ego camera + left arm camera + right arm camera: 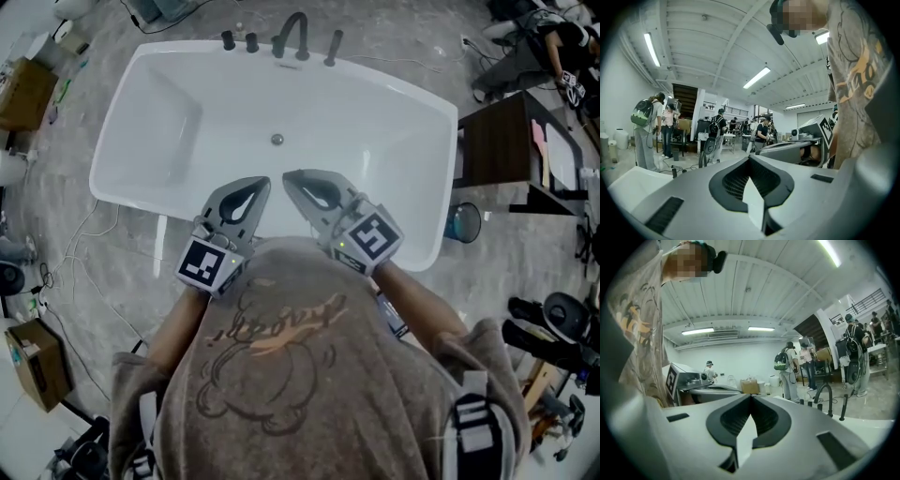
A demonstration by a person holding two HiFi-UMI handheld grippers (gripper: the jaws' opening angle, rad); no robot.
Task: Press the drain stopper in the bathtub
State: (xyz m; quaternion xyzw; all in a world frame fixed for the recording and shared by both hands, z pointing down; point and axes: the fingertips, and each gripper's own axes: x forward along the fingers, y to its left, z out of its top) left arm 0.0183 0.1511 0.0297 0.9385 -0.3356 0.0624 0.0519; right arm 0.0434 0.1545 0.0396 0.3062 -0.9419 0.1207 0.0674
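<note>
Nothing here gives you a word or number you can read outright. Your shirt (281, 394) carries a line of cursive script (286, 317) above a cartoon outline, but in the head view the letters run together and cannot be spelled out. In the left gripper view the same shirt shows bold yellow lettering (862, 77), bent and cut off past reading. The left cube (208, 264) on your left gripper (261, 183) and the right cube (372, 235) on your right gripper (291, 178) each bear a black-and-white square marker: a block pattern, not letters or digits.
</note>
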